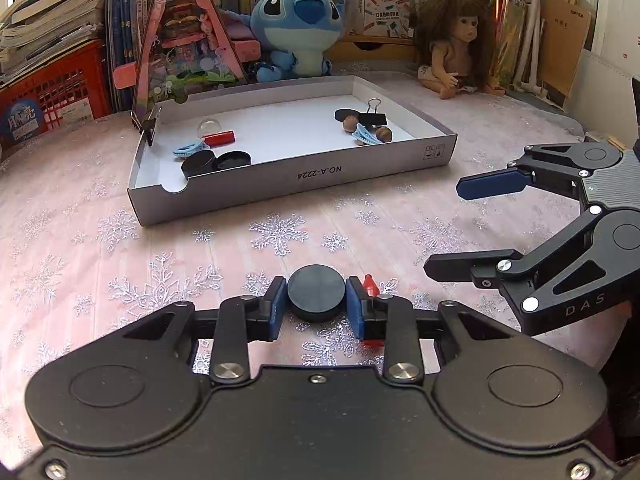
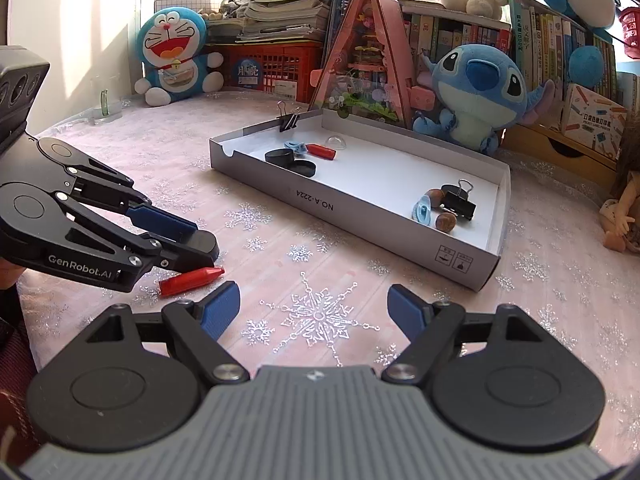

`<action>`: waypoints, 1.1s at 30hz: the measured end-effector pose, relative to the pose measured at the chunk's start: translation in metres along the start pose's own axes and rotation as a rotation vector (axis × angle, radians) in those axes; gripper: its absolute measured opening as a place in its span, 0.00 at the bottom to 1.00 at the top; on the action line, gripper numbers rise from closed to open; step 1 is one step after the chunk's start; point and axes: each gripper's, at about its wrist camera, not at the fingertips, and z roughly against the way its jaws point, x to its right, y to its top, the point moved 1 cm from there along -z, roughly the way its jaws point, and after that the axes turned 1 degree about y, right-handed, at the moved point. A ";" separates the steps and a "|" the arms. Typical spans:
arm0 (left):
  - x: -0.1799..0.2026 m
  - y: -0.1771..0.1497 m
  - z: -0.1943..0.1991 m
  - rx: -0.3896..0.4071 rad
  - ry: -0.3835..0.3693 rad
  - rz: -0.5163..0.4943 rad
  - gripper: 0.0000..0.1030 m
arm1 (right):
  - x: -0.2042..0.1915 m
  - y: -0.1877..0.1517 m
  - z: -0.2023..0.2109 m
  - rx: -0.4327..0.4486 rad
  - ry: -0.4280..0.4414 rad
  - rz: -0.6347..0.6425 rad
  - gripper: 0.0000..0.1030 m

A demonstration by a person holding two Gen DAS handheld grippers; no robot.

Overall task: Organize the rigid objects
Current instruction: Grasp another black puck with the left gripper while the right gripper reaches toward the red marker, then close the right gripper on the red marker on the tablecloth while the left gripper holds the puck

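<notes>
1 tray (image 1: 240,196) sits ahead of both grippers, apparently for sorting: 2 discs, 2 blue clips, 2 nuts inside. Left gripper (image 1: 317,304) is clamped on a 3rd disc (image 1: 316,294), likely tray-bound; right gripper (image 2: 314,312) gapes empty. 1 red crayon (image 2: 190,282) lies beside the left gripper

left hand-held gripper (image 1: 317,304) pinched nearly closed; right hand-held gripper (image 2: 314,312) spread wide, low.

Left gripper (image 1: 317,304): black linkage arms, silver screws, blue pads, "GenRobot.AI" lettering. Right gripper (image 2: 314,312): same black arms, blue pads, ribbed grey body.
</notes>
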 end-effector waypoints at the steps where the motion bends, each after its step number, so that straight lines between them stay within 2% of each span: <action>1: -0.001 -0.001 0.001 0.001 0.004 0.005 0.29 | -0.001 -0.001 0.001 0.001 0.009 0.005 0.86; 10: -0.031 -0.008 0.008 0.012 0.082 0.086 0.29 | -0.031 0.001 -0.007 0.008 0.112 0.115 0.86; 18: -0.037 -0.012 0.009 0.020 0.098 0.091 0.29 | -0.050 0.005 -0.024 -0.001 0.165 0.146 0.85; 24: -0.034 -0.015 0.008 0.041 0.109 0.084 0.29 | -0.054 0.000 -0.022 0.015 0.187 0.106 0.71; 29: -0.032 -0.017 0.008 0.048 0.114 0.072 0.30 | -0.051 0.000 -0.022 0.024 0.197 0.059 0.52; 33: -0.031 -0.018 0.009 0.054 0.120 0.069 0.30 | -0.050 0.001 -0.021 0.030 0.182 0.041 0.48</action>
